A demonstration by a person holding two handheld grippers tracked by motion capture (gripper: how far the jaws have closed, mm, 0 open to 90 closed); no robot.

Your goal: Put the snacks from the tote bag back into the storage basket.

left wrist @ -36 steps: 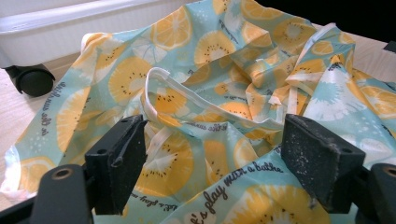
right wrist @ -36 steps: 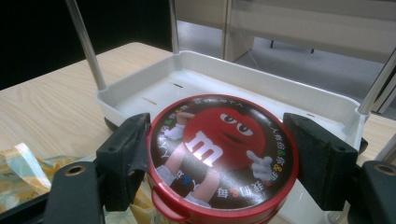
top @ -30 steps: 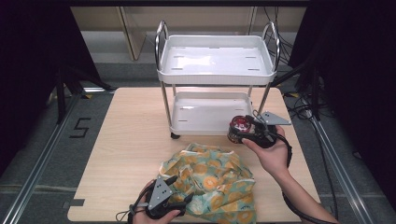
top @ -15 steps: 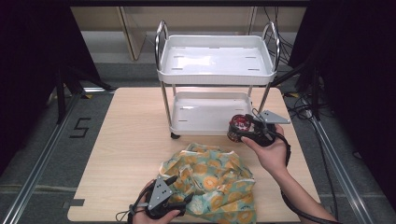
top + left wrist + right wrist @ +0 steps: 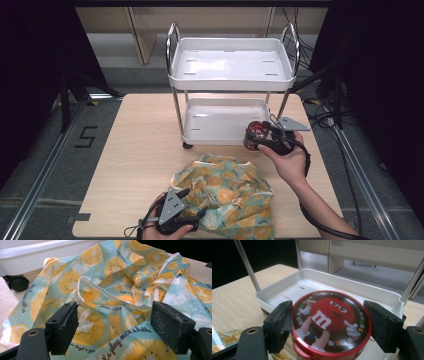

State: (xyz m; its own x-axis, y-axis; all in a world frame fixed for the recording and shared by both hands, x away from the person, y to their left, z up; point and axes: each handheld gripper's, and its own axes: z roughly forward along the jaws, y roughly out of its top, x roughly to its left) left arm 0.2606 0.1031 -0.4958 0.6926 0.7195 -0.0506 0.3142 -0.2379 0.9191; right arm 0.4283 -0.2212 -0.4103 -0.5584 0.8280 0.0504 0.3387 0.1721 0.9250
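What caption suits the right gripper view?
Right gripper grips a red candy tub beside the white cart's lower tray.

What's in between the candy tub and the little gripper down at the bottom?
In the high view, the crumpled fruit-print cloth bag lies between the red candy tub, held in the right gripper, and the left gripper, whose open jaws reach onto it.

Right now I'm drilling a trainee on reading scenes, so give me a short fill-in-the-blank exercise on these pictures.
1. The right tool grips a round tub whose lid is coloured ____.
2. The fabric bag is printed with slices of ____.
3. The white cart has ____ shelves.
4. The left tool has its jaws ____ over the bag.

Missing words: red; fruit; two; open
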